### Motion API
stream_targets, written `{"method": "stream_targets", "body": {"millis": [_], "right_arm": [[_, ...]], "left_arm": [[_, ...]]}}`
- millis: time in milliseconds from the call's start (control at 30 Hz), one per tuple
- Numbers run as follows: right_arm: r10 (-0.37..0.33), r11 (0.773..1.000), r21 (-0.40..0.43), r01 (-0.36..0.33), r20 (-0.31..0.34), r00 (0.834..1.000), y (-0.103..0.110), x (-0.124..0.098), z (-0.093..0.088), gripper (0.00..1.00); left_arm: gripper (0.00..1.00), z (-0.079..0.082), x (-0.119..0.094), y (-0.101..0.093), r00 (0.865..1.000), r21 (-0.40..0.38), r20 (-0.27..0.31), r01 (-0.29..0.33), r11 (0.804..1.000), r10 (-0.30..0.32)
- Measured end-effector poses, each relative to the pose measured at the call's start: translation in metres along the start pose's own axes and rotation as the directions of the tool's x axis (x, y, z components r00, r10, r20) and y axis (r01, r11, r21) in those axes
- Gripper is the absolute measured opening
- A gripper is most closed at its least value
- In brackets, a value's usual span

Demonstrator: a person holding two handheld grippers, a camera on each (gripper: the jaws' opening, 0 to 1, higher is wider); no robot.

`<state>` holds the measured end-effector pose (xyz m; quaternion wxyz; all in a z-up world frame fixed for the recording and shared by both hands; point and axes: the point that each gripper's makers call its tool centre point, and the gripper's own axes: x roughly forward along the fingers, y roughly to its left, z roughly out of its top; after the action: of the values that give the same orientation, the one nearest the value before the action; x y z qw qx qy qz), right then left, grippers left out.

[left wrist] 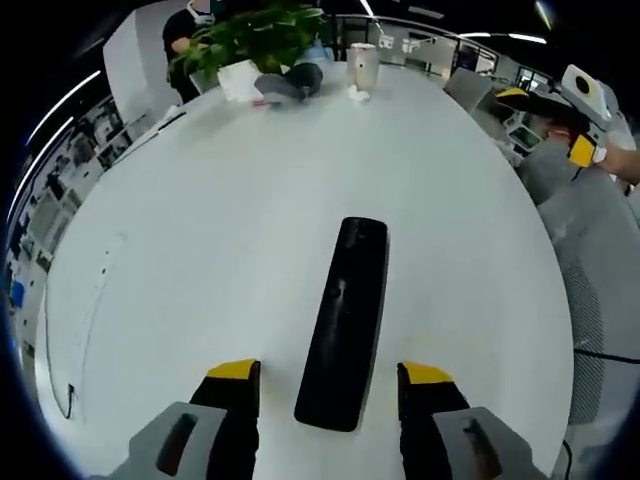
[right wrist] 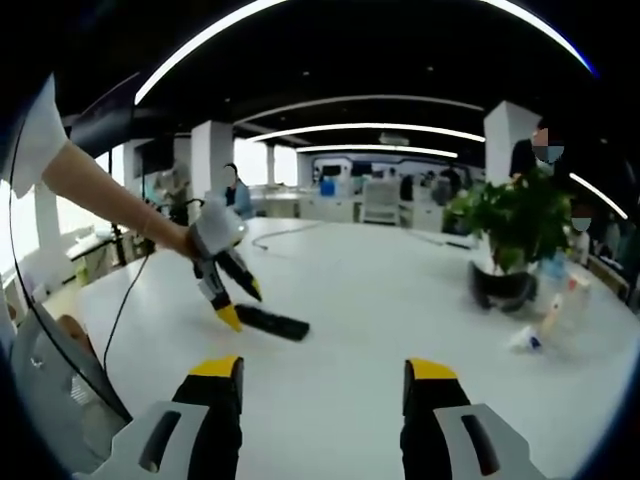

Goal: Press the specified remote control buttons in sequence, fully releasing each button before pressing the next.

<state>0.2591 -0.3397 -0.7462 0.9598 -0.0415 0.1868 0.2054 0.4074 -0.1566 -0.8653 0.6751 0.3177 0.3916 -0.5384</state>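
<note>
A long black remote [left wrist: 345,320] lies flat on the white table [left wrist: 200,250], its near end between the jaws of my left gripper [left wrist: 330,372]. The jaws stand wide on either side of it and do not touch it. In the right gripper view the same remote [right wrist: 275,323] lies left of centre, with the left gripper [right wrist: 243,304] held over its left end by a person's arm. My right gripper [right wrist: 323,370] is open and holds nothing, hovering well back from the remote. It appears in the left gripper view at the far right [left wrist: 583,148], beyond the table edge.
A potted plant [left wrist: 255,35] [right wrist: 515,225], a cup [left wrist: 362,65] and small items stand at the table's far end. A small white bottle [right wrist: 535,332] lies near the plant. Grey chairs [left wrist: 600,260] line the right edge. A cable [right wrist: 130,300] hangs off the left side.
</note>
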Motion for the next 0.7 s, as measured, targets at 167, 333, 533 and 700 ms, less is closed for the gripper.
{"method": "stream_targets", "body": {"millis": [167,333,533,700], "right_arm": [[0.001,1.0,-0.001,-0.001,-0.002,1.0,0.0001,0.0001,-0.0003,0.62],[0.001,1.0,-0.002,-0.001,-0.007,1.0,0.0003,0.0001,-0.0012,0.62],[0.002,1.0,-0.005,-0.002,-0.009,1.0,0.0008,0.0,-0.0017,0.61],[0.003,1.0,-0.009,-0.003,-0.013,1.0,0.0014,-0.0002,-0.0022,0.6]], "left_arm": [[0.48,-0.0003,-0.0004,-0.0001,1.0,0.0,-0.007,0.012,1.0,-0.012],[0.39,0.0003,-0.0017,0.0001,1.0,0.022,-0.019,0.015,1.0,-0.014],[0.29,0.0006,-0.0016,-0.002,0.999,0.053,-0.031,0.028,0.998,-0.027],[0.25,0.001,-0.0008,-0.006,0.998,0.088,-0.051,0.038,0.995,-0.034]]}}
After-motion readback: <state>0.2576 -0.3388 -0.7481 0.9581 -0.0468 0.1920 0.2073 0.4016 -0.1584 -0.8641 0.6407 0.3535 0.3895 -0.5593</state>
